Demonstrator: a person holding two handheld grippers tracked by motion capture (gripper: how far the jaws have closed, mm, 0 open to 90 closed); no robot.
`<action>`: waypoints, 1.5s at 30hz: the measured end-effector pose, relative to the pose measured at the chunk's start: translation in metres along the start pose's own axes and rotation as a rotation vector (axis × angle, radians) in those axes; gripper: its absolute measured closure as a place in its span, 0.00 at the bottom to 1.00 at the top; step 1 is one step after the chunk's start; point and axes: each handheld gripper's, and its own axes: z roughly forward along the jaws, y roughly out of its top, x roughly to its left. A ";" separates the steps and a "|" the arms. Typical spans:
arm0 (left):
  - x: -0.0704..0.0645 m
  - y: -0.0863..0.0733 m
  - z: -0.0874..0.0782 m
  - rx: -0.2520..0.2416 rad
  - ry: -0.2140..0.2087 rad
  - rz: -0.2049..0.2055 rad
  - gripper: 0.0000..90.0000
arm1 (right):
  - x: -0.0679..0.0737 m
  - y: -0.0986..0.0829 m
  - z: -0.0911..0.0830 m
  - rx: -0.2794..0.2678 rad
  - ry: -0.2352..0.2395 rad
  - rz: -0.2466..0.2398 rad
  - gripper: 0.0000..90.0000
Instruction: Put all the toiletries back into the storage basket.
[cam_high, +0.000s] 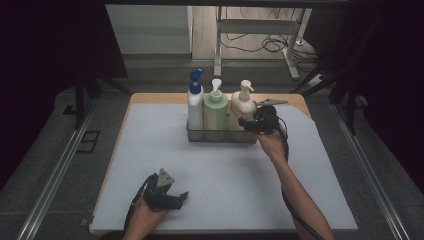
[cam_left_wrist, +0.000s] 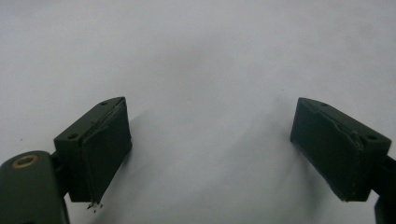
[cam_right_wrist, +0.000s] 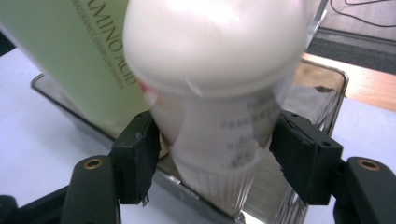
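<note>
The cream pump bottle (cam_right_wrist: 219, 116), standing at the right end of the clear tray (cam_high: 220, 136), is clamped by the right gripper (cam_right_wrist: 215, 156) (its base is hidden). The left gripper (cam_left_wrist: 210, 149) is held wide open, empty, over the table (cam_high: 150, 150).

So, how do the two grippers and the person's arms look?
Both grippers are black with two blocky jaws. The left gripper carries a grey three-cornered plate on top, and brass-coloured rivets show by the jaws of each. A black cable trails from the right gripper along the forearm. The forearms are bare; no sleeves are visible.
</note>
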 end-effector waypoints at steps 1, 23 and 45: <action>0.000 0.000 0.000 -0.001 0.000 -0.001 0.13 | 0.000 -0.001 -0.002 -0.001 0.006 0.003 0.39; 0.000 0.000 0.000 -0.002 0.000 0.000 0.13 | -0.023 -0.011 -0.032 0.012 -0.055 -0.013 0.87; 0.000 0.000 0.000 -0.002 0.000 0.000 0.13 | -0.037 -0.005 0.018 0.086 -0.038 -0.014 0.99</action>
